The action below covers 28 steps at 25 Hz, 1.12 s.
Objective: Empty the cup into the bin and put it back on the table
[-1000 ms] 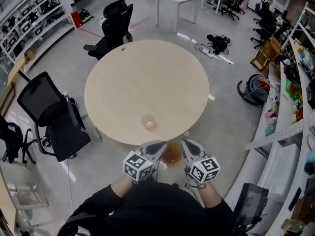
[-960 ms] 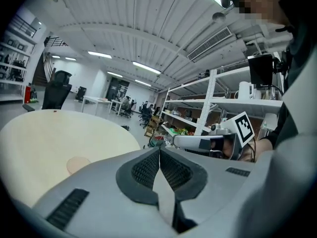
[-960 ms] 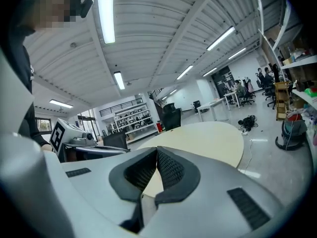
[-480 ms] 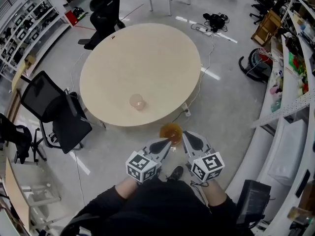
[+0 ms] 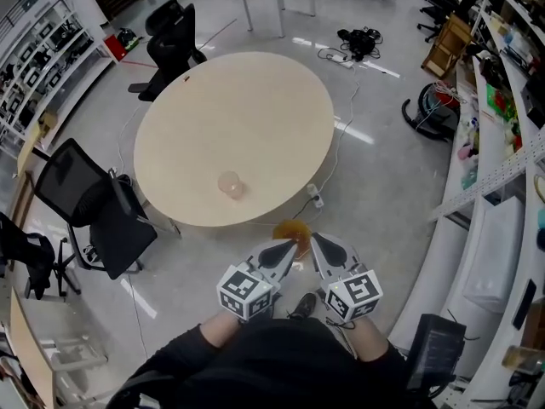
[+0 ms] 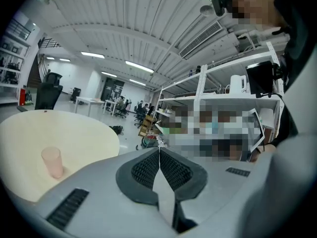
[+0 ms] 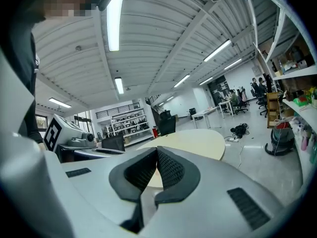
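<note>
A clear pinkish cup (image 5: 230, 184) stands upright near the front edge of the round beige table (image 5: 247, 109); the left gripper view shows the cup (image 6: 52, 162) at its lower left. An orange bin (image 5: 292, 232) sits on the floor just off the table's near edge. My left gripper (image 5: 287, 251) and right gripper (image 5: 321, 246) are both shut and empty, held close to my body, their tips just short of the bin and well apart from the cup. In both gripper views the jaws are pressed together with nothing between them.
Two black office chairs (image 5: 89, 203) (image 5: 170, 45) stand at the table's left and far left. Shelving (image 5: 34, 75) lines the left wall and a white workbench (image 5: 494, 228) runs along the right. Cables (image 5: 358, 41) lie on the grey floor beyond the table.
The view has drawn back from the table: the table and cup now sit farther ahead, and the bin lies fully beyond the gripper tips. Both grippers stay shut.
</note>
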Each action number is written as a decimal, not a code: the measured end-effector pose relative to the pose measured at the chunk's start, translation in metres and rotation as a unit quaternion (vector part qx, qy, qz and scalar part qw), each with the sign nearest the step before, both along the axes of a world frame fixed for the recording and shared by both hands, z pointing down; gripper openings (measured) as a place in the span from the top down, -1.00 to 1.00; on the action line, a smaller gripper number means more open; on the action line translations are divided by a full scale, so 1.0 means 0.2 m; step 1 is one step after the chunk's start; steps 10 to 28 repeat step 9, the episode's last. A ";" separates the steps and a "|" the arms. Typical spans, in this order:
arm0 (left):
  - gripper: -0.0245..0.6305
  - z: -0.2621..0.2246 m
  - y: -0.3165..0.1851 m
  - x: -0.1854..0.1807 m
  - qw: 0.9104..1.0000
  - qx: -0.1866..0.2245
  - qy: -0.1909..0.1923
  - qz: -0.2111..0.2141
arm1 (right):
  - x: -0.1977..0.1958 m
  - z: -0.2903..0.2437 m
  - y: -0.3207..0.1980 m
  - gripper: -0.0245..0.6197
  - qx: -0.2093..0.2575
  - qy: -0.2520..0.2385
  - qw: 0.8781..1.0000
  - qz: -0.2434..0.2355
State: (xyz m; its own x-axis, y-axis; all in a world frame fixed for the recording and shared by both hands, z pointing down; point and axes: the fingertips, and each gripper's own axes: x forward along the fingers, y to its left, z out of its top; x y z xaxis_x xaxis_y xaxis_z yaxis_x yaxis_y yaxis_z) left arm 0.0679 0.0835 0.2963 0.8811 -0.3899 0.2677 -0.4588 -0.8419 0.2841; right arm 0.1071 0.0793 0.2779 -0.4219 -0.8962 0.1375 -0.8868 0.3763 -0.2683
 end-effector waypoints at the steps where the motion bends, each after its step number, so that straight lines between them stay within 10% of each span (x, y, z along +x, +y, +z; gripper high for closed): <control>1: 0.85 -0.01 0.00 -0.01 1.000 0.001 0.005 -0.001 | -0.01 -0.02 0.00 0.88 0.003 0.002 1.000 0.000; 9: 0.85 -0.07 -0.11 -0.32 0.999 0.006 0.015 -0.034 | -0.29 -0.10 -0.10 0.88 0.019 0.021 0.999 -0.017; 28: 0.85 -0.07 -0.11 -0.32 0.999 0.006 0.015 -0.034 | -0.29 -0.10 -0.10 0.88 0.019 0.021 0.999 -0.017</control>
